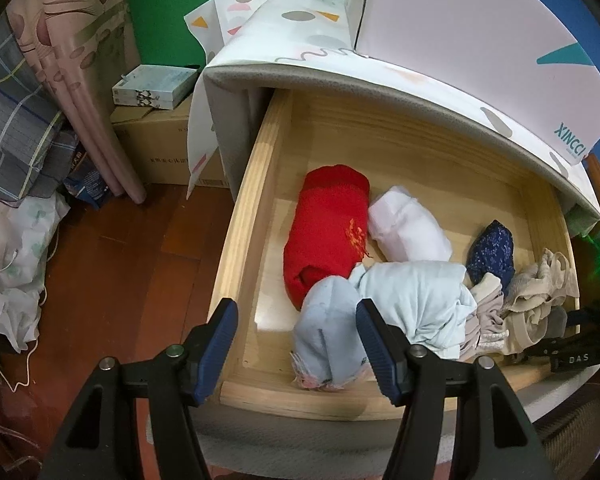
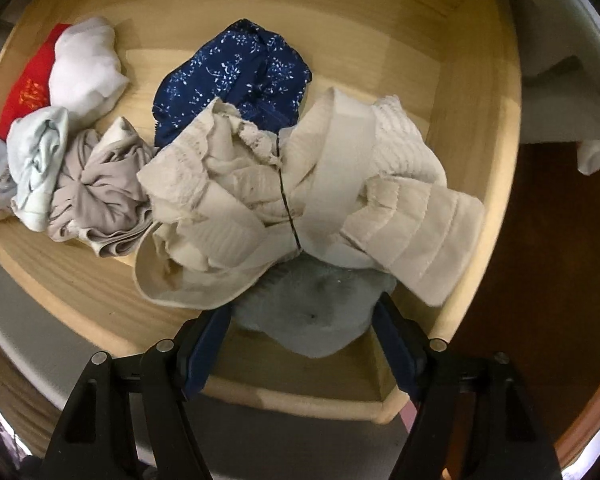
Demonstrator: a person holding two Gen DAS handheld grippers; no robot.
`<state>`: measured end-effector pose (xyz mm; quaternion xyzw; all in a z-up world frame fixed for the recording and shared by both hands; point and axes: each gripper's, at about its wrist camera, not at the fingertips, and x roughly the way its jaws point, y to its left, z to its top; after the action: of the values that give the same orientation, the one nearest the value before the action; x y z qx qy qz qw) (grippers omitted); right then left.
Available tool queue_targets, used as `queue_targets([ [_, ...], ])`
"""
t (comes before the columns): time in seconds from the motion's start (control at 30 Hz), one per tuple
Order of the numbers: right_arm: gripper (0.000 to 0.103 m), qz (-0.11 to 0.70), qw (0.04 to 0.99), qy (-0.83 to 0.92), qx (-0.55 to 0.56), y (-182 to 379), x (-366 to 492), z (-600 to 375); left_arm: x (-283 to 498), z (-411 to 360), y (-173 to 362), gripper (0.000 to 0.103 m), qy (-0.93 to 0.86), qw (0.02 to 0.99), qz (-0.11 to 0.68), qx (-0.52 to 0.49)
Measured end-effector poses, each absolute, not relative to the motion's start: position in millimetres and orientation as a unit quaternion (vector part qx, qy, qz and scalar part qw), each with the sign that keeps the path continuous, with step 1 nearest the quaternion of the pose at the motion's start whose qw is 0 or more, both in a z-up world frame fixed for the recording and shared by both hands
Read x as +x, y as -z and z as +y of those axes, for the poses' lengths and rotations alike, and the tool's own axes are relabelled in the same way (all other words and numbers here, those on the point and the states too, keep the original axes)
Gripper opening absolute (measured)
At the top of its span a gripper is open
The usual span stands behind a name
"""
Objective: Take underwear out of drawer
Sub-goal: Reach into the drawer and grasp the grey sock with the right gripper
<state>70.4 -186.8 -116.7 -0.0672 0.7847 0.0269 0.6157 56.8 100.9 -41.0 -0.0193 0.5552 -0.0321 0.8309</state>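
With the wooden drawer (image 1: 260, 184) pulled open, both tools, left tool (image 1: 298, 344) and right tool (image 2: 300, 332), hang wide and empty over the underwear (image 2: 300, 184) still heaped inside, none yet lifted out

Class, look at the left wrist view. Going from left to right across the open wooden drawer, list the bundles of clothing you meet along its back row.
Red rolled garment with gold embroidery → white folded garment → navy blue bundle with small white flowers → cream lace-trimmed garment.
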Motion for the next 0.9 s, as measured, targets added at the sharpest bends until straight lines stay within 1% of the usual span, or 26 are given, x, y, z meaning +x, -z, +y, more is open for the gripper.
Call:
queue_targets([
  [0.23,0.074,0.780,0.619,-0.021,-0.086,135.3,83.2,-183.9,57.1,100.0,42.8,0.063,0.031,0.830,0.557,-0.015],
  [0.33,0.072,0.777,0.623,-0.019,-0.087,137.7,86.3,-184.1,57.2,101.1,42.6,0.063,0.032,0.829,0.558,-0.018],
  [0.43,0.067,0.775,0.625,-0.016,-0.094,141.0,87.2,-183.8,57.1,101.5,42.2,0.063,0.035,0.828,0.560,-0.018],
  [0.6,0.050,0.768,0.632,0.000,-0.098,142.4,83.7,-188.8,56.5,102.1,40.7,0.063,0.046,0.824,0.564,-0.027],
  [0.7,0.044,0.765,0.639,0.004,-0.079,136.3,87.9,-197.1,56.9,103.2,41.1,0.063,0.060,0.816,0.574,-0.037],
  [0.9,0.042,0.761,0.647,0.001,-0.034,119.6,76.2,-215.7,58.8,102.4,41.8,0.063,0.074,0.801,0.594,-0.024],
])
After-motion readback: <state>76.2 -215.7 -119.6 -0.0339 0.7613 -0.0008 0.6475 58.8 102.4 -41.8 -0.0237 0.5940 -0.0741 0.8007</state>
